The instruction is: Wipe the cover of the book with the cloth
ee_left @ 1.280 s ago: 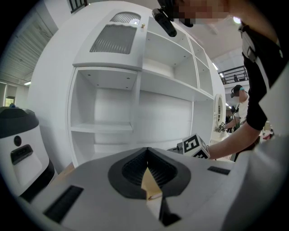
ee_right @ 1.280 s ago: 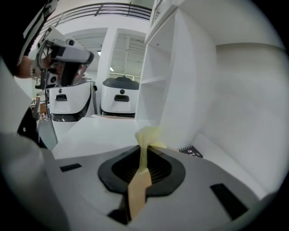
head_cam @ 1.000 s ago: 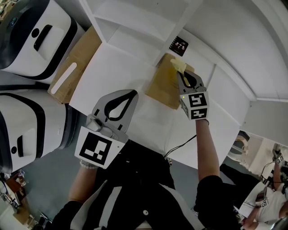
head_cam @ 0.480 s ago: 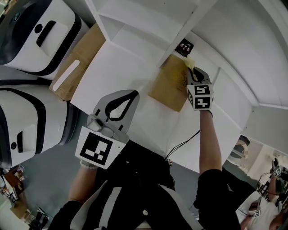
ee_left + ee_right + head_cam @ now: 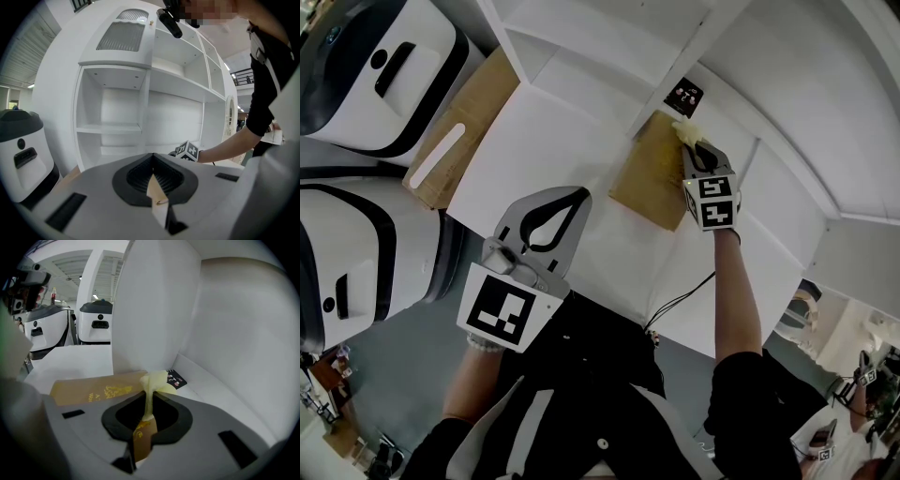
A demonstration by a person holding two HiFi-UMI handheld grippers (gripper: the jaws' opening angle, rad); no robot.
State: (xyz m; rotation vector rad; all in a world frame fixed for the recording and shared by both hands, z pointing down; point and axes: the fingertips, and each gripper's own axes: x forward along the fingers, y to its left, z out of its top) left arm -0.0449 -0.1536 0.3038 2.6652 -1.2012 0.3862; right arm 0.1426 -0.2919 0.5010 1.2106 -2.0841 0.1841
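At the far corner of the book (image 5: 649,178) on the white counter (image 5: 534,141), my right gripper (image 5: 687,147) held the yellow cloth (image 5: 684,129) pinched in its fingers on the cover — wiping begun, I judged, most of it left — my left gripper (image 5: 577,194) idle, fingers closed empty.

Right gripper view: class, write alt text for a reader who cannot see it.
The right gripper, jaws shut on a yellow cloth, holds it against the far corner of a brown book lying on a white shelf. A small black card lies just beyond the book.
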